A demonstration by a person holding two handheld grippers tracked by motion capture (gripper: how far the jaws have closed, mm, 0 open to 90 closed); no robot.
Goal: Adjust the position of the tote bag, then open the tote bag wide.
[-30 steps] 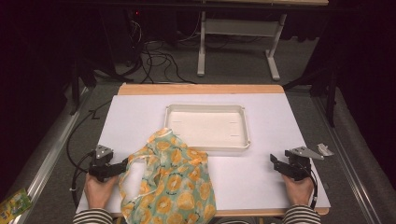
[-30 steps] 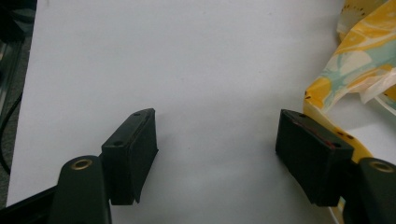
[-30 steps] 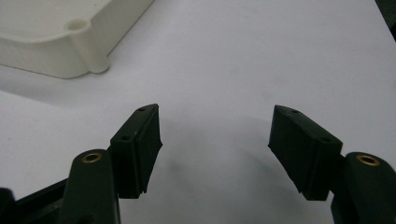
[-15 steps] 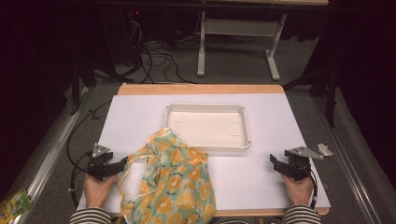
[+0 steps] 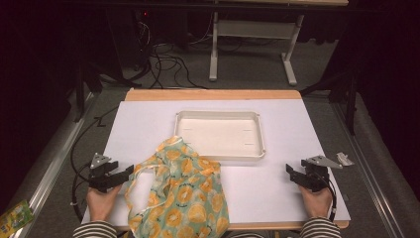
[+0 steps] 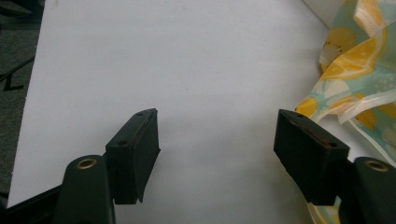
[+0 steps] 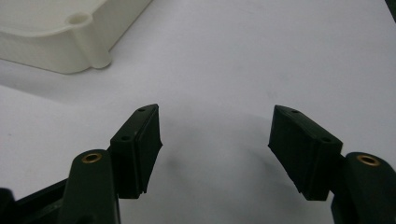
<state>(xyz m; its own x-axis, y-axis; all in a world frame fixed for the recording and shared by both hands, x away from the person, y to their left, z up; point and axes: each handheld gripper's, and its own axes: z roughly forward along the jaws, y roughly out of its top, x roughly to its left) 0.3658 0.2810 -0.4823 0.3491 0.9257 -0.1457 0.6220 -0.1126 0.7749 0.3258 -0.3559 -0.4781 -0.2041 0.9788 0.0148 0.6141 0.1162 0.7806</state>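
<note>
Bag (image 5: 183, 198): lower edge cut off by the frame at 6 o'clock in the high view; its contents cannot be told. Tray (image 7: 60, 37): cropped at 11 o'clock in the right gripper view. Green packet (image 5: 15, 216): print too small to read.

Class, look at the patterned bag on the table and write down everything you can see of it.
The bag is thin, soft cloth or plastic, pale teal printed with orange and yellow citrus slices. It lies crumpled and slack on the white table top, at the near edge, with a looped handle toward the left gripper. Its far end reaches the near rim of the white tray. Both jaws stand open beside it, nothing between them.
</note>
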